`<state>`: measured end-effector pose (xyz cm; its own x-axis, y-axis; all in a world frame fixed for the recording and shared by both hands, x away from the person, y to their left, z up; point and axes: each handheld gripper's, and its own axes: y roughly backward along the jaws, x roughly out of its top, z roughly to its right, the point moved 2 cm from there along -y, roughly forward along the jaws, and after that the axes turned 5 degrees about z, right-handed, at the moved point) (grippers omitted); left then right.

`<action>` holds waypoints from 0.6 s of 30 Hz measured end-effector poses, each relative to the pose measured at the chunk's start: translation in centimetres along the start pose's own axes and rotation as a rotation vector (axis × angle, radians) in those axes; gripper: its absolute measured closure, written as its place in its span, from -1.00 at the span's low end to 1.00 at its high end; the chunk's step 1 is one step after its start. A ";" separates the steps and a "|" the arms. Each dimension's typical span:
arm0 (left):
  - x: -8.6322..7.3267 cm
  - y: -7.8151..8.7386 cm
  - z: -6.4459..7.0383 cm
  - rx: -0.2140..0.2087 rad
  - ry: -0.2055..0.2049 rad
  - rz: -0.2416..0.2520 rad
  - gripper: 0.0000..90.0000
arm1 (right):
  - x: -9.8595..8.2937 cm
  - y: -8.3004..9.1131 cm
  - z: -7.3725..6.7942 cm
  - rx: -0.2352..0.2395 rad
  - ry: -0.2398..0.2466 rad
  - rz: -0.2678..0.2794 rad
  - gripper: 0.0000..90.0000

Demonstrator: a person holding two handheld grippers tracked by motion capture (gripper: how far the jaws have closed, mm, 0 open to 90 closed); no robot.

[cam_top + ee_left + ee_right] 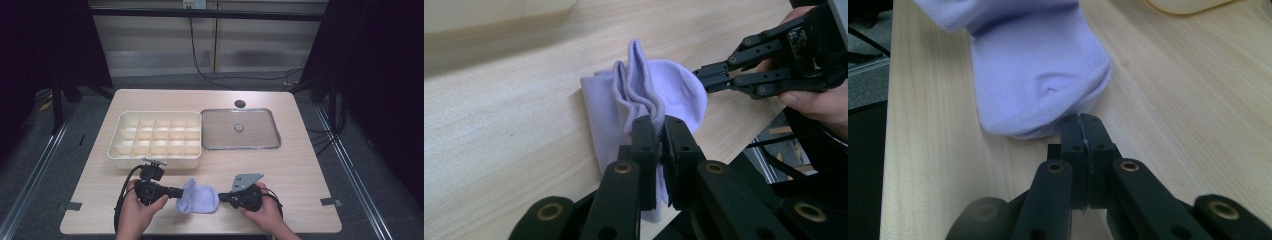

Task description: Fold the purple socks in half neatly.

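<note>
2 tongs gripped the lilac sock: left tongs pinched its cuff, right tongs its toe, likely for folding on desk.

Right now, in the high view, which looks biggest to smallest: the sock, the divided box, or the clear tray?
1. Divided box and clear tray: about alike.
2. Sock: clearly smallest.

Sock top cut off; cuff hidden between left hand-held gripper jaws.
</note>
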<state>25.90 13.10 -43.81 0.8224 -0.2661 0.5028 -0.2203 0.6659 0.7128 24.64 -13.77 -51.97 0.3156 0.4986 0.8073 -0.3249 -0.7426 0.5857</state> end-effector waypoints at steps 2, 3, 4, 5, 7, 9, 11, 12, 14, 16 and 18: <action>0.0 -0.4 0.2 0.004 0.005 -0.001 0.88 | 0.0 0.0 0.0 0.001 -0.002 0.001 0.99; 0.0 -0.4 0.2 0.004 0.005 -0.001 0.88 | 0.0 0.0 0.0 0.001 -0.002 0.001 0.99; 0.1 -0.5 0.3 0.003 0.010 0.003 0.88 | 0.0 0.0 0.0 0.001 -0.002 0.000 0.99; 0.1 -0.7 0.4 0.011 0.008 -0.002 0.88 | 0.0 0.0 0.0 0.002 -0.003 0.001 0.99; 0.1 -0.8 0.4 0.015 0.000 -0.007 0.88 | 0.0 0.0 0.0 0.002 -0.005 0.001 0.99; 0.2 -1.0 0.6 0.016 0.000 -0.010 0.88 | 0.0 0.0 0.0 0.002 -0.006 0.001 0.99; 0.2 -1.0 0.6 0.016 -0.007 -0.014 0.88 | 0.0 0.0 0.0 0.003 -0.004 0.001 0.99; 0.3 -1.2 0.8 0.015 -0.006 -0.014 0.88 | 0.0 0.0 0.0 0.002 -0.005 0.000 0.99; 0.3 -1.3 0.8 0.015 -0.012 -0.018 0.88 | 0.0 0.0 0.0 0.002 -0.005 0.001 0.99; 0.4 -1.6 1.0 0.017 -0.013 -0.022 0.88 | 0.0 -0.1 0.0 0.003 -0.007 0.002 0.99; 0.5 -1.9 1.1 0.020 -0.018 -0.030 0.88 | 0.0 -0.1 0.0 0.004 -0.006 0.002 0.99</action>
<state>26.12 10.93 -44.35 0.8191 -0.2982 0.4901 -0.2066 0.6437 0.7369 24.68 -13.72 -52.00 0.3202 0.4942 0.8082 -0.3221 -0.7455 0.5835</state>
